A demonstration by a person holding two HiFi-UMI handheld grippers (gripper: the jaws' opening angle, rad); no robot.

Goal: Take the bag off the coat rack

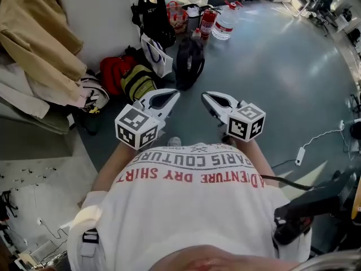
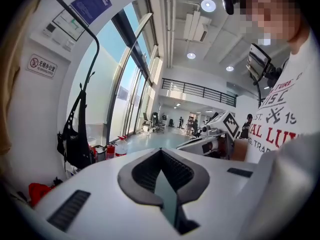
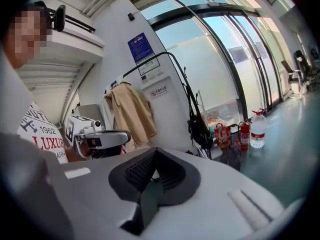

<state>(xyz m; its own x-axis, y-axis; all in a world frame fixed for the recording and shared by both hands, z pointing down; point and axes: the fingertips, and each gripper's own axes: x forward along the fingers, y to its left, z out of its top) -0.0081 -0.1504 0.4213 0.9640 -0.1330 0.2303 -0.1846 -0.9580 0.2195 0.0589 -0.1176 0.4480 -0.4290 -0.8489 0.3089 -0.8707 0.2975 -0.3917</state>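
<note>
The black bag (image 1: 152, 16) hangs by its straps from the curved black coat rack (image 2: 93, 46) against the white wall. It also shows in the left gripper view (image 2: 75, 141) and in the right gripper view (image 3: 199, 126). Both grippers are held close to the person's chest, well short of the bag. My left gripper (image 1: 171, 96) is shut with nothing in it, its jaws meeting at the tip (image 2: 161, 152). My right gripper (image 1: 206, 97) is also shut and empty (image 3: 155, 152). The two grippers sit side by side, pointing toward the rack.
A beige coat (image 1: 39, 33) hangs at the left. On the floor under the rack lie a red bag (image 1: 115, 69), a yellow-green bag (image 1: 137, 82), a white tote (image 1: 155, 55) and a black backpack (image 1: 189, 61). A fire extinguisher (image 1: 207, 21) and water bottle (image 1: 225, 22) stand beyond.
</note>
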